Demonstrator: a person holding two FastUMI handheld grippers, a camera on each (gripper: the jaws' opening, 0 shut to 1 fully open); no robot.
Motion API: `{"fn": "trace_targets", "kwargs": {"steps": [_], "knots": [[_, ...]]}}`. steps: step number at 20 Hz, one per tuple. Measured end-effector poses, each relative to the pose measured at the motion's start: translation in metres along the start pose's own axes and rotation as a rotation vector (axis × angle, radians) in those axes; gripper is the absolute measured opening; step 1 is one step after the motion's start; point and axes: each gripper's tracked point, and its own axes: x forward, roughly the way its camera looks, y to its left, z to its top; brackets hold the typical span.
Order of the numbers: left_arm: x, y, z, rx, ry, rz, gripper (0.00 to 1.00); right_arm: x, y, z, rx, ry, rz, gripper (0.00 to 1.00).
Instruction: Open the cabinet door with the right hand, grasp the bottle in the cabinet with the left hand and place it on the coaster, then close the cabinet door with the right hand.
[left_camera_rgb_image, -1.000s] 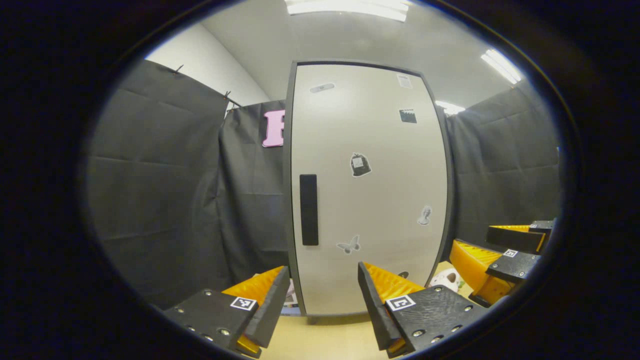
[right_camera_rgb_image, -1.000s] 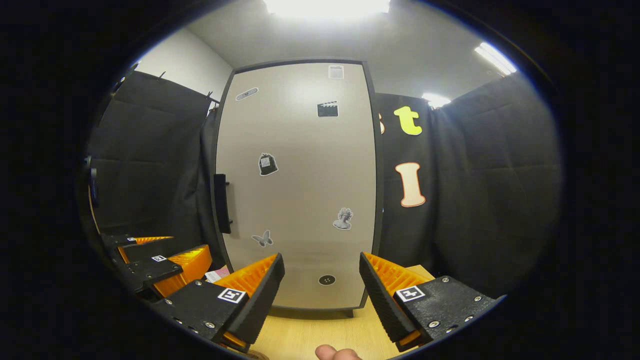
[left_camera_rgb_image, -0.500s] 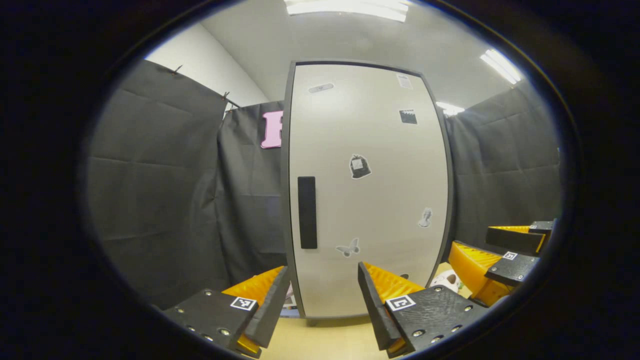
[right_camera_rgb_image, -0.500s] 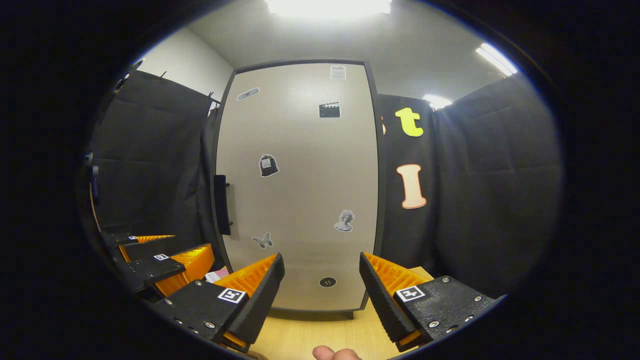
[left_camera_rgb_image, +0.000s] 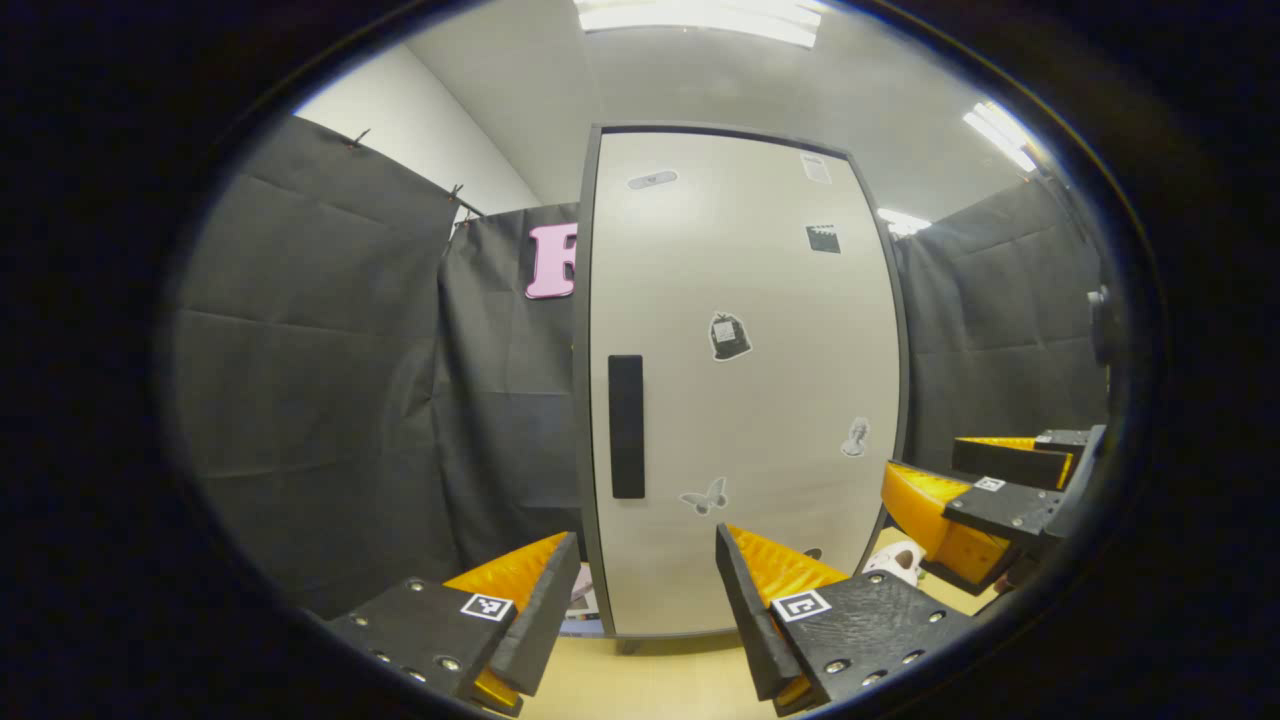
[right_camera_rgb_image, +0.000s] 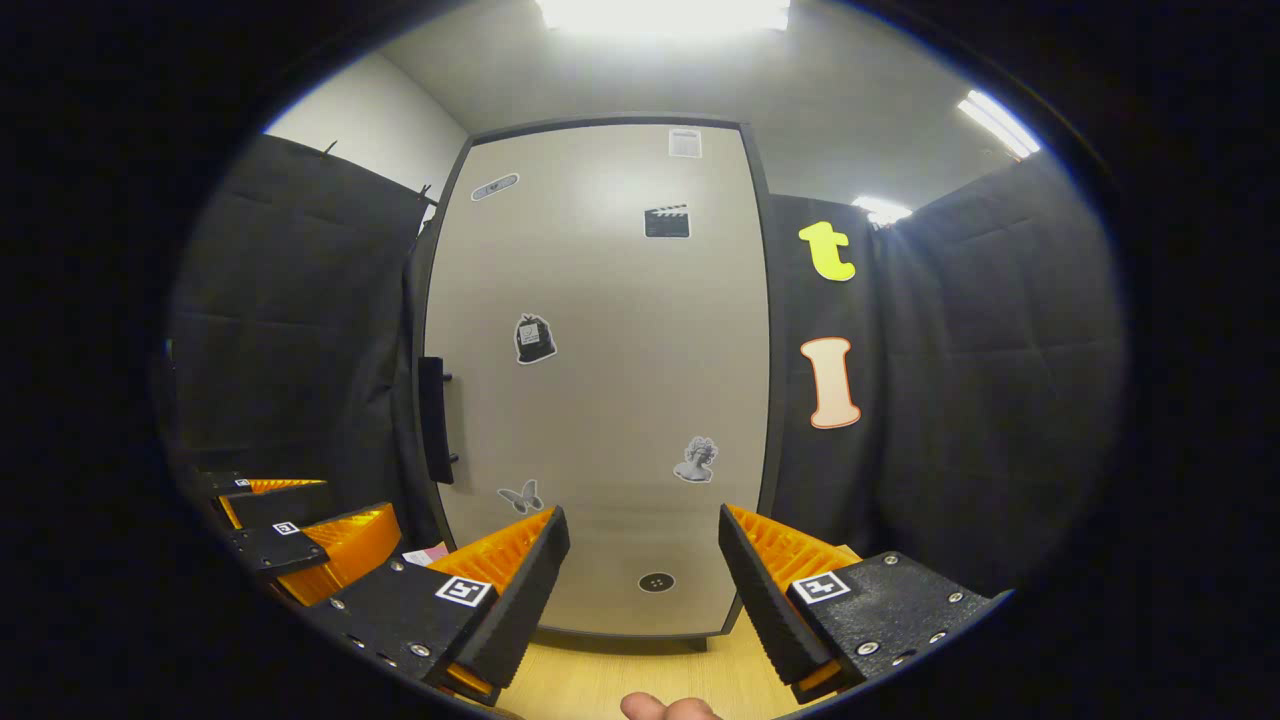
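Facing smooth flat cabinet door (right_camera_rgb_image: 600, 380), slim bar handle (left_camera_rgb_image: 626, 426), both ridged tongs (left_camera_rgb_image: 648, 600) (right_camera_rgb_image: 645, 590) apart

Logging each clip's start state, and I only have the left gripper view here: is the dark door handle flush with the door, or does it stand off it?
Observer: It stands off. The right gripper view shows the handle edge-on, held off the cabinet door by two short posts.
Operator: Is the right gripper on it?
Observer: No. The right gripper is open and apart from the door, its jaws facing the door's lower part; the handle lies off to the left in that view.
Operator: Anything low on the door?
Observer: A small round dark mark, seen between the jaws.
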Motion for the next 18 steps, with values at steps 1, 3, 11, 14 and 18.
{"fn": "trace_targets", "kwargs": {"steps": [1,3,11,14,18], "knots": [[-0.003,0.004,-0.001,0.005,0.000,0.005,0.78,0.005,0.005,0.004,-0.001,-0.008,0.009,0.93],[-0.009,0.016,-0.005,0.012,0.007,0.024,0.78,0.017,0.019,0.014,-0.002,-0.029,0.032,0.93],[-0.048,0.084,-0.021,0.022,0.033,0.136,0.80,0.070,0.105,0.042,-0.004,-0.091,0.172,0.92],[-0.064,0.112,-0.028,0.044,0.047,0.185,0.80,0.085,0.146,0.045,-0.005,-0.099,0.234,0.93],[-0.083,0.144,-0.041,0.049,0.068,0.245,0.78,0.101,0.187,0.036,0.000,-0.083,0.282,0.94]]}}
